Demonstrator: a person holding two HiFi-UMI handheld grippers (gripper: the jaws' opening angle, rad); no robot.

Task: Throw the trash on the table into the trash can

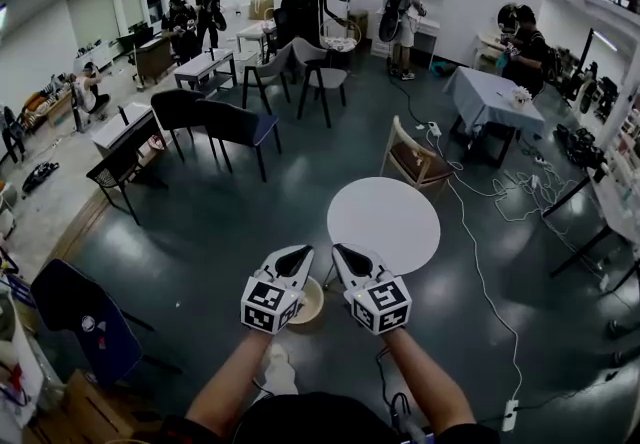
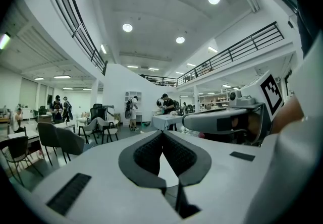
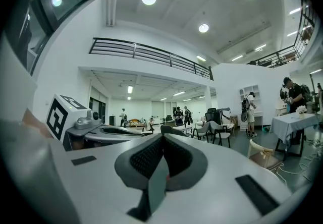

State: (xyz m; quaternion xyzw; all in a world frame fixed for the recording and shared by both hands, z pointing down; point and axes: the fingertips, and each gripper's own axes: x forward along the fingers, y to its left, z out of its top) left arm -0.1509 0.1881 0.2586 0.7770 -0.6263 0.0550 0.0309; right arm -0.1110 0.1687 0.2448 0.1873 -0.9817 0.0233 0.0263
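Observation:
A round white table [image 1: 384,222] stands just ahead of me, and no trash shows on its top in the head view. A small beige trash can [image 1: 309,301] sits on the floor at its near left, between and below my two grippers. My left gripper [image 1: 297,254] and right gripper [image 1: 347,252] hover side by side in front of me, both pointing forward. The left gripper [image 2: 162,133] is shut with nothing in it. The right gripper [image 3: 162,137] is also shut and holds nothing. Each gripper view shows the other gripper beside it.
A wooden chair [image 1: 415,160] stands behind the round table. White cables [image 1: 480,262] and a power strip [image 1: 510,415] lie on the floor to the right. A blue chair [image 1: 85,317] is at my near left, with dark chairs [image 1: 235,122] and people farther back.

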